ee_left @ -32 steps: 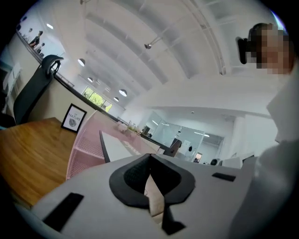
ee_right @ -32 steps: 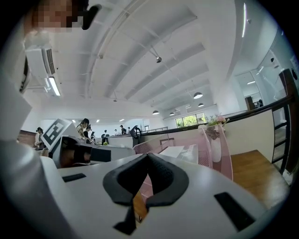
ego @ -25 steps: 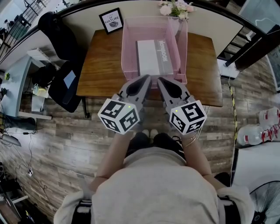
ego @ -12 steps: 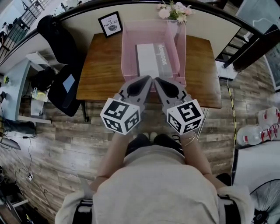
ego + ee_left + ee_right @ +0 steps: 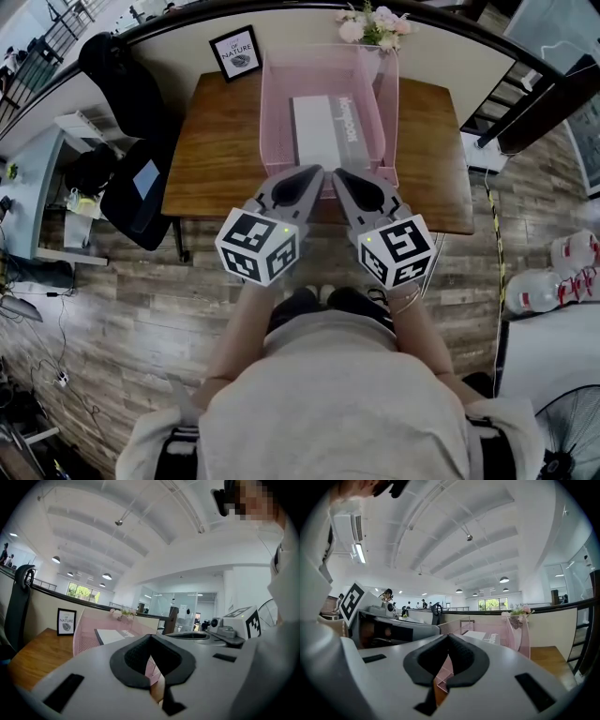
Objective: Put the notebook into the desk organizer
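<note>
The wooden tabletop (image 5: 216, 141) carries a pink mesh desk organizer (image 5: 272, 103). The white notebook (image 5: 317, 131) lies flat inside it, its long axis pointing away from the person toward the wall. Its near end is hidden behind the grippers. The print along its grey right strip is too small to read. The left gripper (image 5: 314, 172) and right gripper (image 5: 339, 173) hover at the organizer's front, fingers pressed together on nothing. A framed sign (image 5: 235, 52) reads "NATURE", with flowers (image 5: 375, 21) beyond.
</note>
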Available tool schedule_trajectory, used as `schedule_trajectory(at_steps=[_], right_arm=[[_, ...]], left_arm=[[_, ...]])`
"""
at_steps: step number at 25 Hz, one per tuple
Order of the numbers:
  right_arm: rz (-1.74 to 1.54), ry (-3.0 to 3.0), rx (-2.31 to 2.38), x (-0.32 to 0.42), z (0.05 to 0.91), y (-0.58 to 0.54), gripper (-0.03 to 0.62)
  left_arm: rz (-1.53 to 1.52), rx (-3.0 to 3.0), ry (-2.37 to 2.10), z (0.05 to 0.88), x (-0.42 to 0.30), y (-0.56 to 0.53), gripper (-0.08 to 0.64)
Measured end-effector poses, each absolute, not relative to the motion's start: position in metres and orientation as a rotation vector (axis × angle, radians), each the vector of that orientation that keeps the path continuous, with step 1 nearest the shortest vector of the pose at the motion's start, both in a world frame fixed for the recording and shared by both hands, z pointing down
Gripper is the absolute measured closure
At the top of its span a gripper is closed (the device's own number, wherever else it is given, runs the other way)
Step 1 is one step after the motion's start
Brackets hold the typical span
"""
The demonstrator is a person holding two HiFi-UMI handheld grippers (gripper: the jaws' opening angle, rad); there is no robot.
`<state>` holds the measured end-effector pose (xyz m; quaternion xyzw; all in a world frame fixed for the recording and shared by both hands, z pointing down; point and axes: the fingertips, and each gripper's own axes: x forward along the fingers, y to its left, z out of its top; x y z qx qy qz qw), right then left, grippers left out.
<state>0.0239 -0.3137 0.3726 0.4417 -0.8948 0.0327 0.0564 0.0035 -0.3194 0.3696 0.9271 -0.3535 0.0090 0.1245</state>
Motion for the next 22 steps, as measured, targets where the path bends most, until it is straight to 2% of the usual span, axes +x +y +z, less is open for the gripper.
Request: schedule_trajectory(at_steps=[22], right_arm=[[0.119, -2.688, 1.35, 0.031, 0.38, -0.312, 0.583]], left_arm=[[0.108, 2.749, -0.998, 0.381, 0.009, -0.316, 0.549]])
